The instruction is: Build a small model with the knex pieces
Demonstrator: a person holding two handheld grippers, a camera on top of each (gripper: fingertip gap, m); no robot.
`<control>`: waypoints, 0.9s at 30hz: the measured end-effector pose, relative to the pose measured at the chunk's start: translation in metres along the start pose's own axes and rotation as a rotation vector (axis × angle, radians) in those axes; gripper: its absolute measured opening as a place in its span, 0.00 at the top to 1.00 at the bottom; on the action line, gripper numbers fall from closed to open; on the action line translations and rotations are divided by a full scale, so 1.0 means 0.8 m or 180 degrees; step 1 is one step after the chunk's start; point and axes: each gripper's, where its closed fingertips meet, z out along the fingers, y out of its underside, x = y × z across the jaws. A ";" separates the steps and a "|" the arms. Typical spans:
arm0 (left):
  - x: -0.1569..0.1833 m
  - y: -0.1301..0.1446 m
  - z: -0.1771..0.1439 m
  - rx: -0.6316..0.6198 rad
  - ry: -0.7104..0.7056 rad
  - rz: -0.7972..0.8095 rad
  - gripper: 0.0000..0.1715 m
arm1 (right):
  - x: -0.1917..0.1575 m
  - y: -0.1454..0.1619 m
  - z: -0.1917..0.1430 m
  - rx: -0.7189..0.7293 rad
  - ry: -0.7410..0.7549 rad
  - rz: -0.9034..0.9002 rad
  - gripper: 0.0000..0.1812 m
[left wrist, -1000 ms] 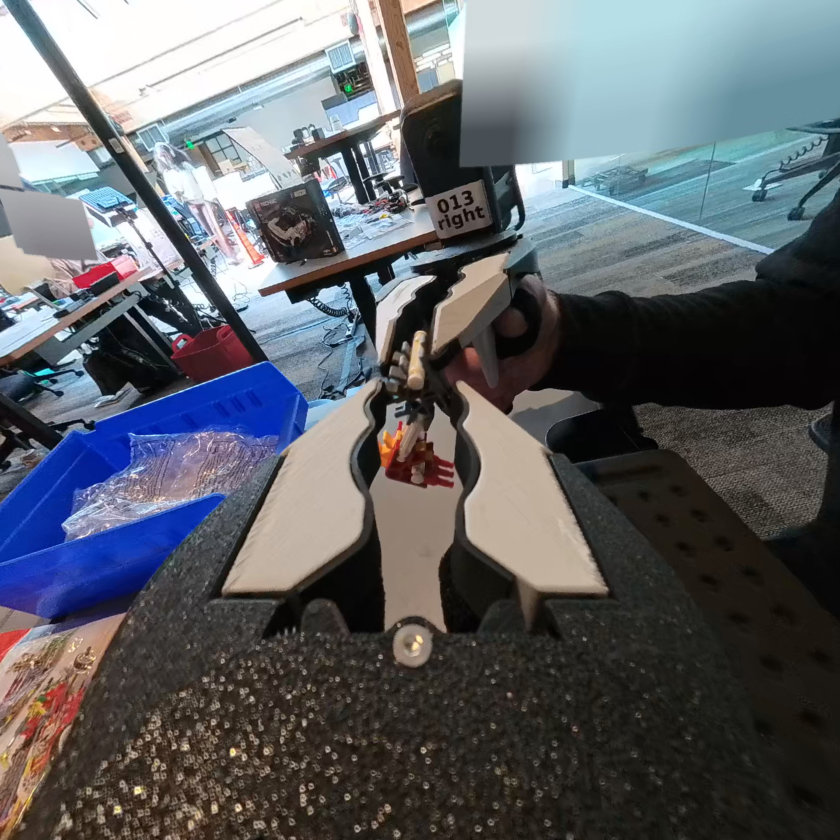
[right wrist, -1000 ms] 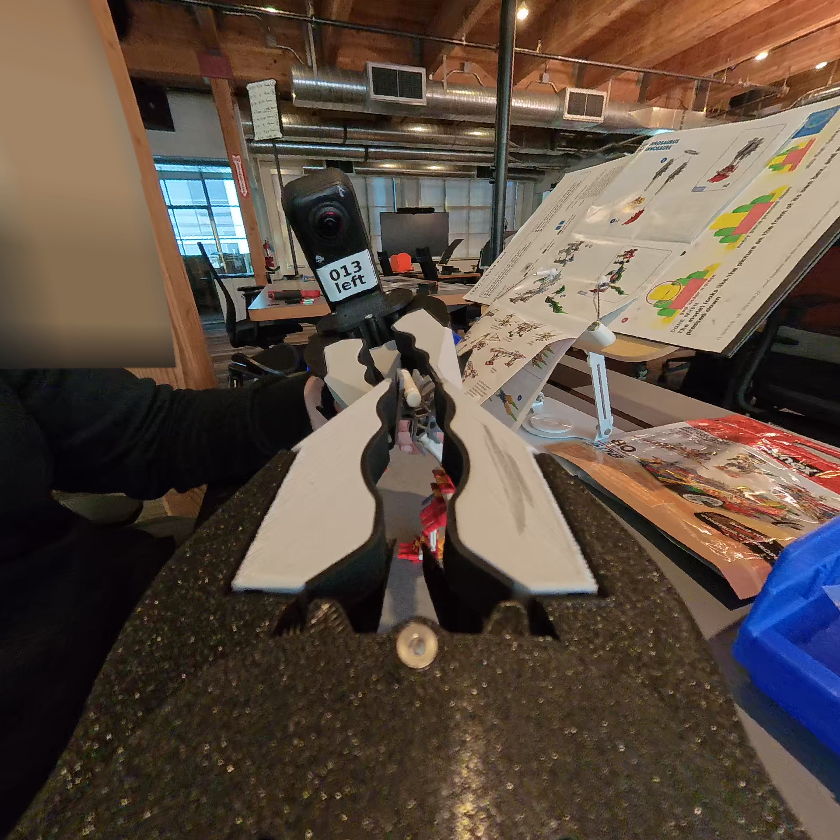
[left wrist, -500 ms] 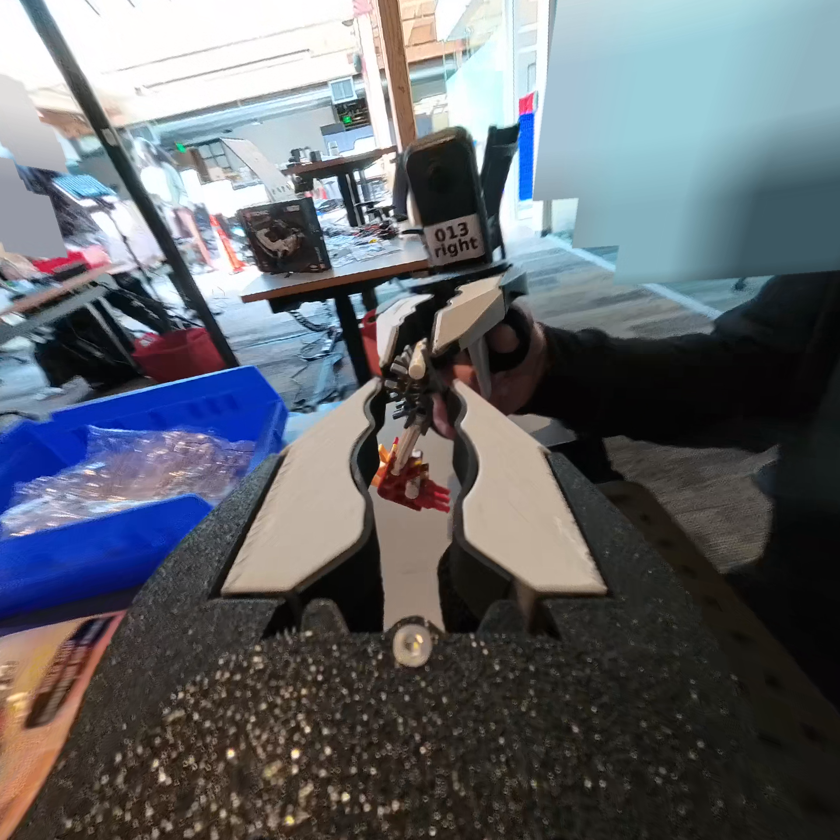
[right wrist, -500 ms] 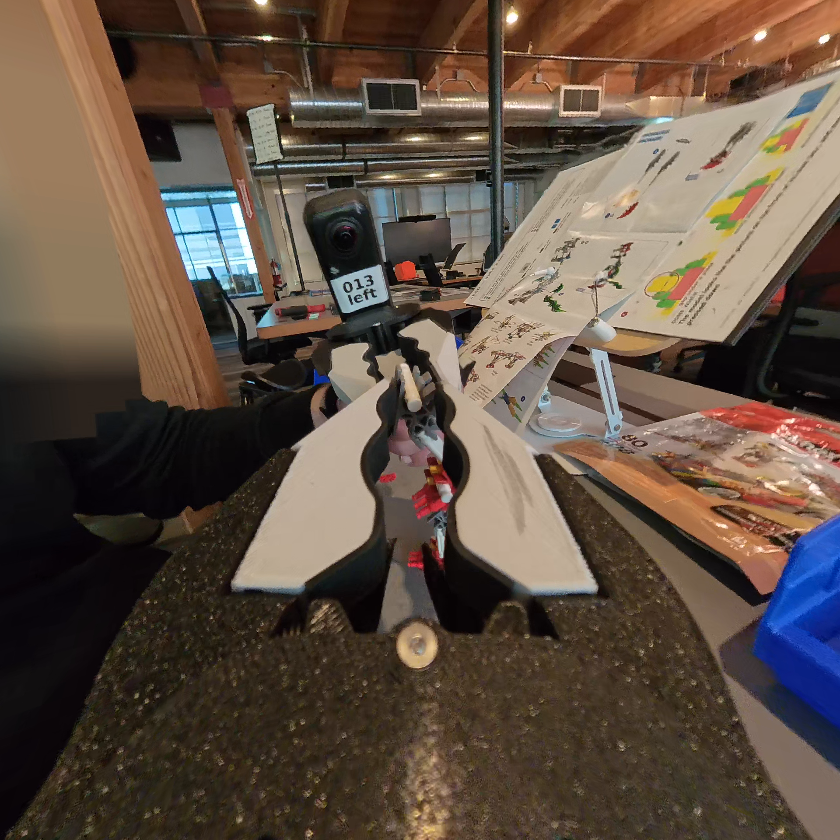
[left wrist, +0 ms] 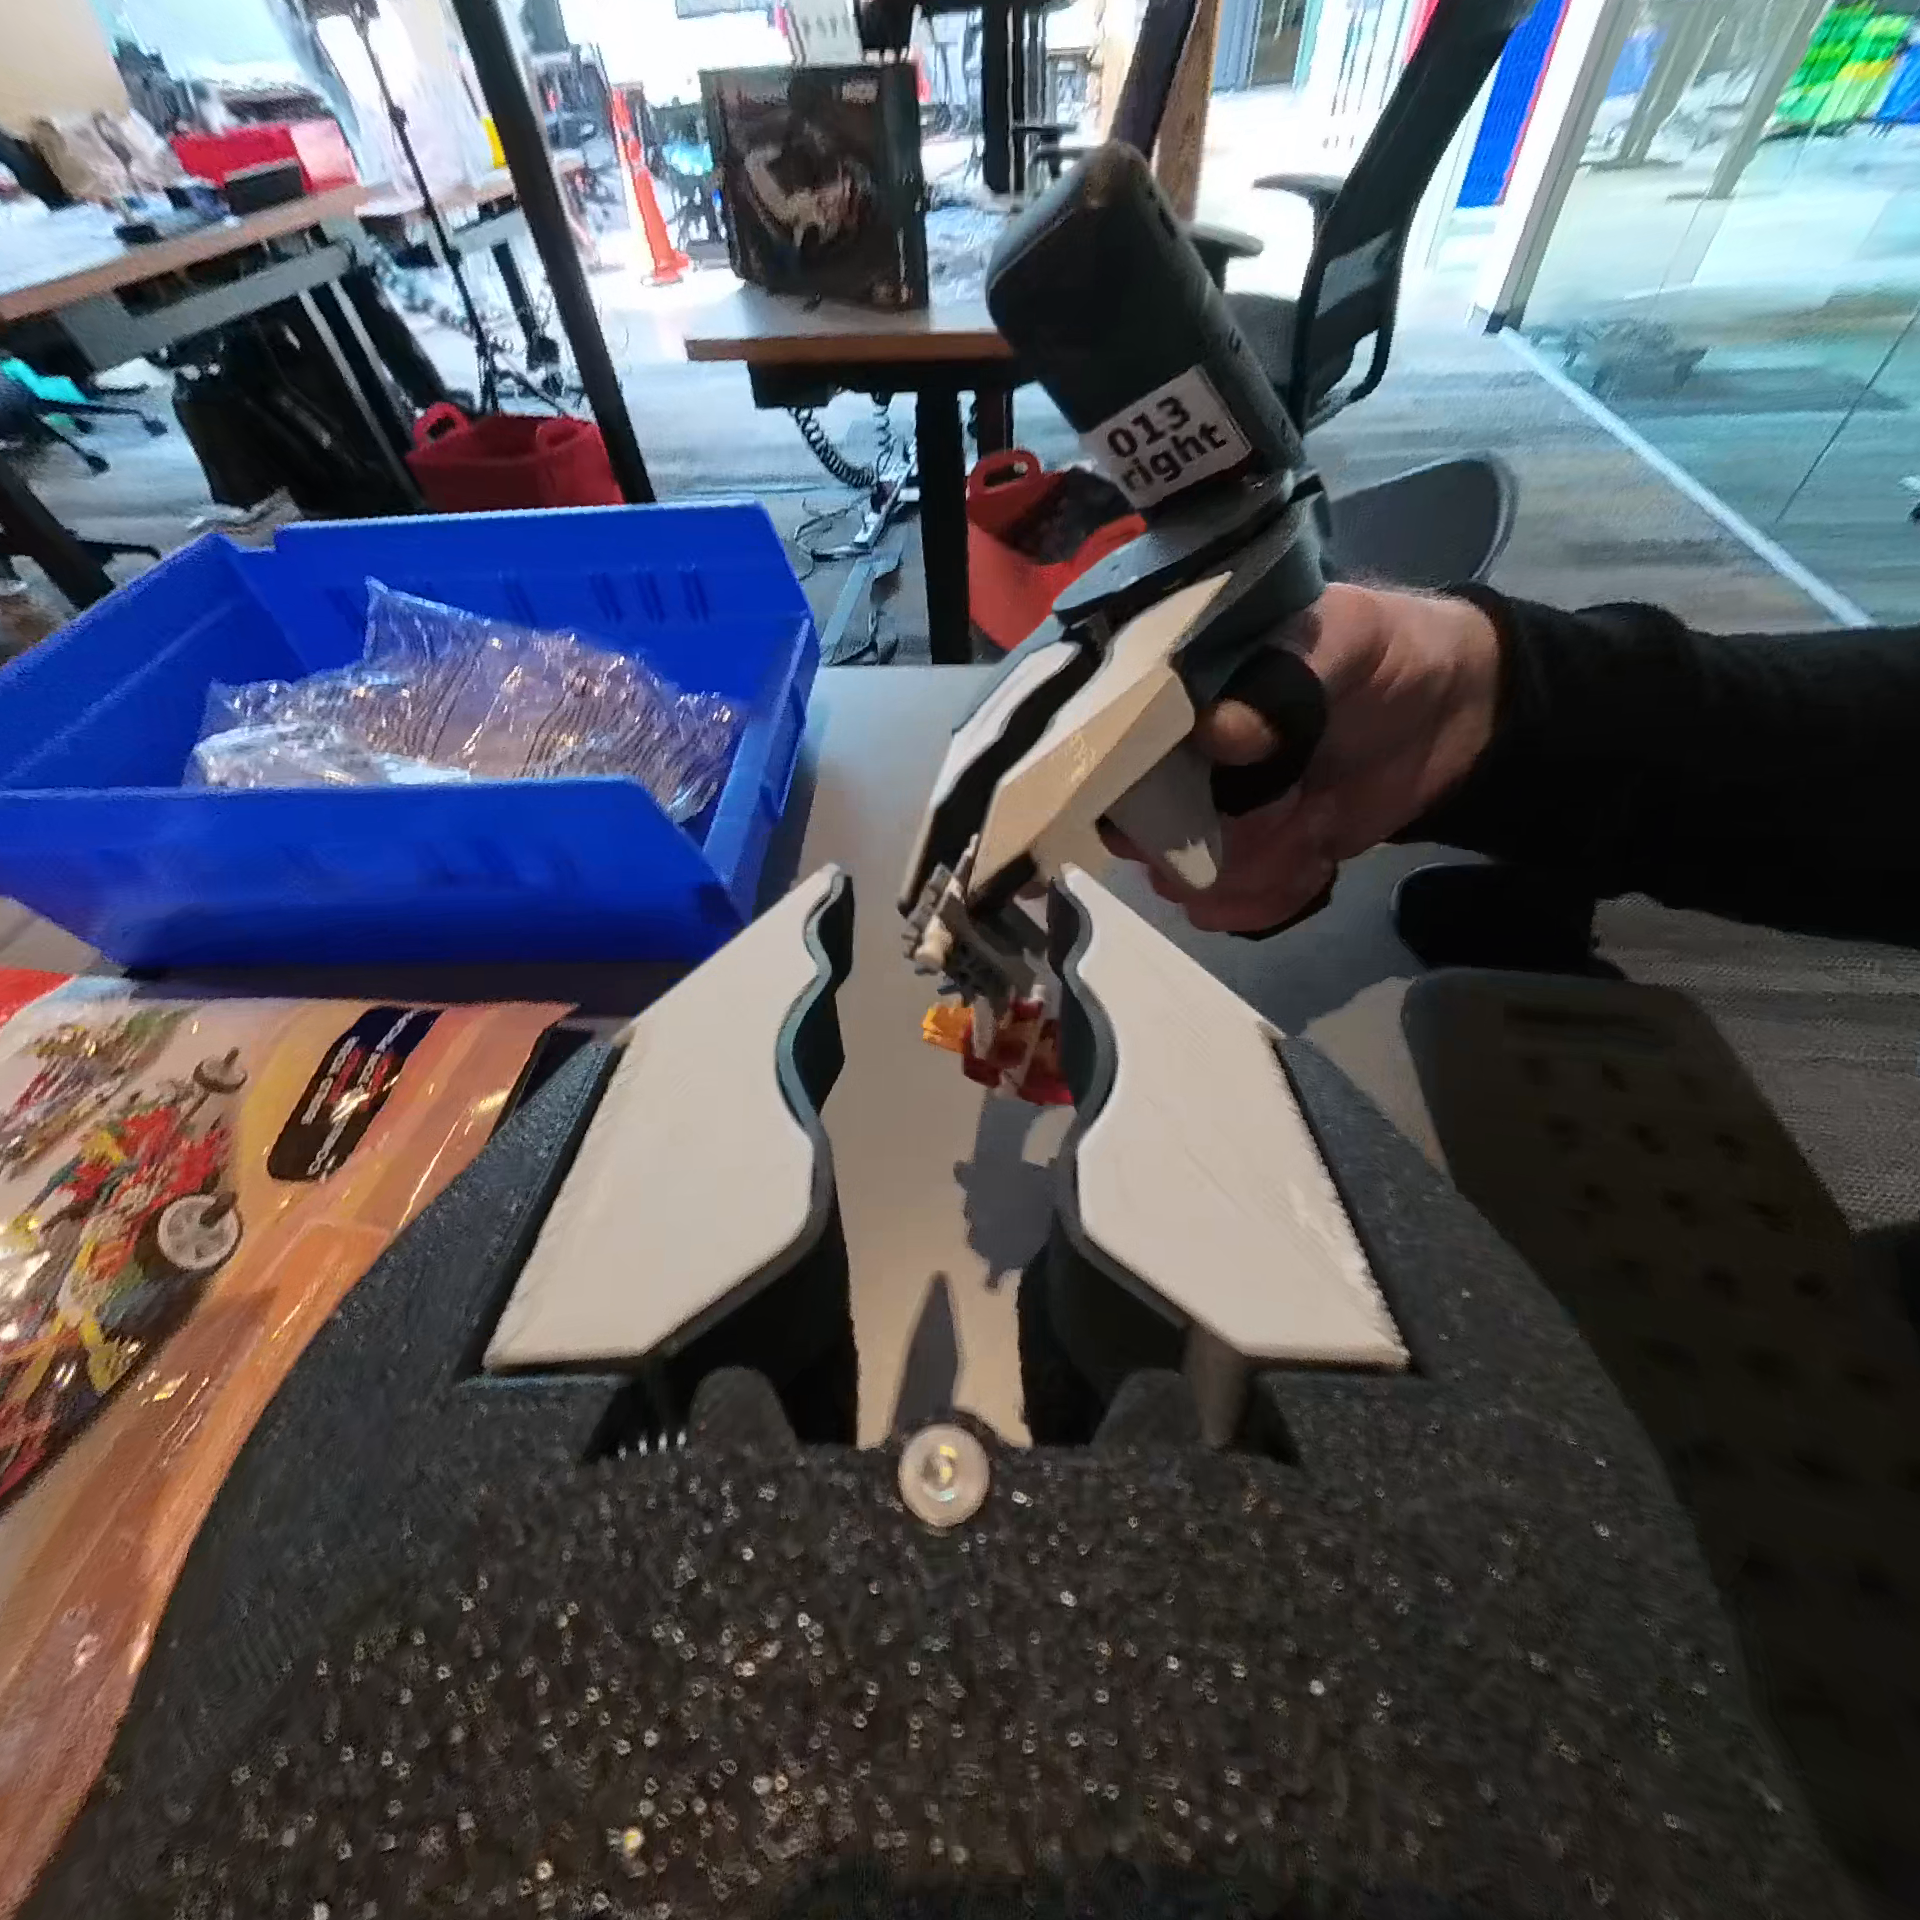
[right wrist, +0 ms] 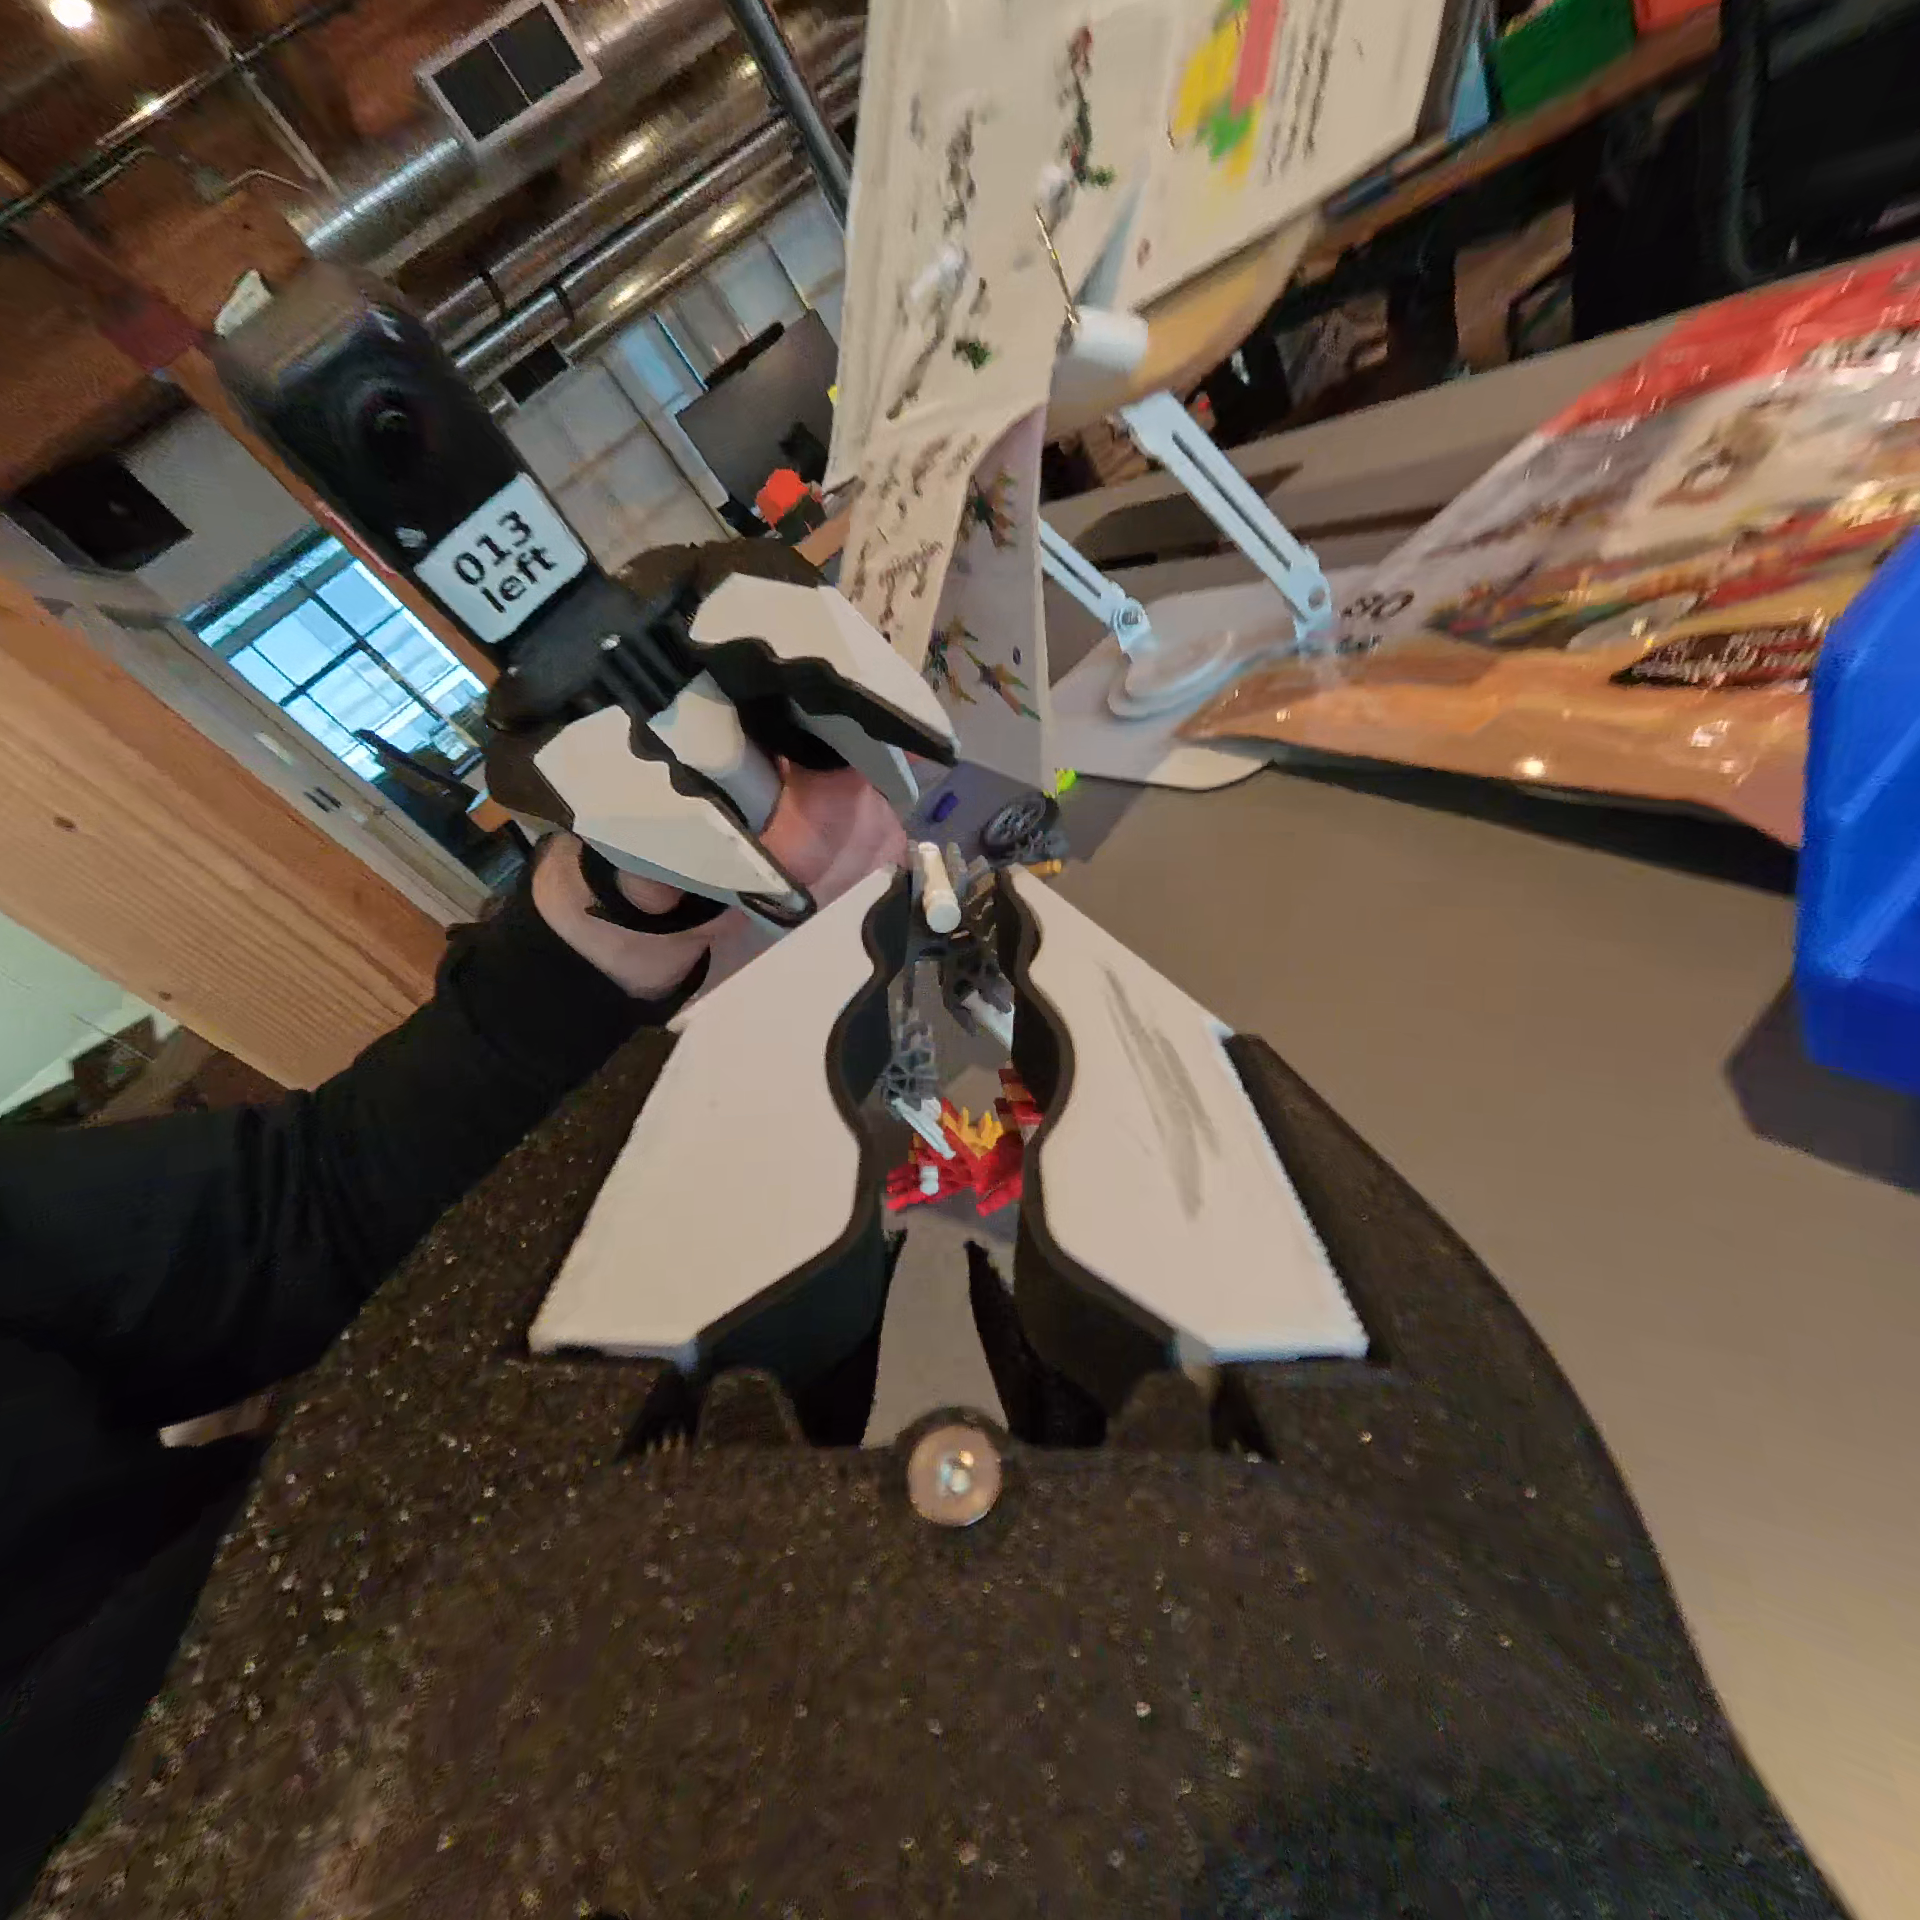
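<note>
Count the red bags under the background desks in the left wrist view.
2: one red bag beside the black pole, another red bag behind the right hand-held gripper, partly hidden. More may be hidden.

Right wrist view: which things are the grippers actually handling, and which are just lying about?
In hand: toy model, clamped in the right gripper; left gripper, open beside it.

Lying about: blue bin, plastic bags inside it, printed packet, instruction sheet on its stand, loose wheel.

Bright daylight from windows [left wrist: 1714, 156] blows out the background; fisheye bends edges. Motion blur smears the bin [right wrist: 1860, 831]; soft shadows on the table [left wrist: 935, 1195].
</note>
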 end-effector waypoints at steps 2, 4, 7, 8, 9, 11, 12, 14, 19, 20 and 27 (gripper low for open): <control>-0.008 0.005 -0.001 -0.0026 -0.0069 0.0015 0.78 | 0.012 0.009 0.007 -0.0033 0.0024 0.0122 0.92; -0.015 0.003 -0.007 0.0015 -0.0141 0.0035 0.78 | 0.021 0.021 0.013 -0.0126 0.0035 0.0239 0.92; -0.023 -0.001 -0.017 0.0061 -0.0238 0.0053 0.78 | 0.036 0.044 0.020 -0.0349 0.0175 0.0257 0.92; -0.024 -0.003 -0.019 0.0084 -0.0244 0.0046 0.77 | 0.041 0.053 0.021 -0.0439 0.0206 0.0269 0.91; -0.024 -0.005 -0.021 0.0104 -0.0249 0.0045 0.78 | 0.044 0.058 0.022 -0.0490 0.0237 0.0282 0.91; -0.026 -0.003 -0.023 0.0080 -0.0274 0.0044 0.77 | 0.044 0.059 0.021 -0.0544 0.0284 0.0218 0.91; -0.027 -0.002 -0.023 0.0062 -0.0281 0.0045 0.77 | 0.046 0.063 0.020 -0.0605 0.0316 0.0205 0.91; -0.023 -0.001 -0.021 0.0028 -0.0254 0.0072 0.77 | 0.047 0.065 0.017 -0.0627 0.0343 0.0217 0.91; -0.018 0.003 -0.016 -0.0069 -0.0234 0.0131 0.77 | 0.050 0.064 0.001 -0.0600 0.0429 0.0162 0.90; -0.017 0.005 -0.015 -0.0094 -0.0230 0.0133 0.77 | 0.051 0.065 -0.002 -0.0613 0.0459 0.0135 0.89; -0.012 0.008 -0.022 -0.0257 -0.0178 0.0133 0.75 | 0.046 0.068 -0.008 -0.0692 0.0479 0.0070 0.81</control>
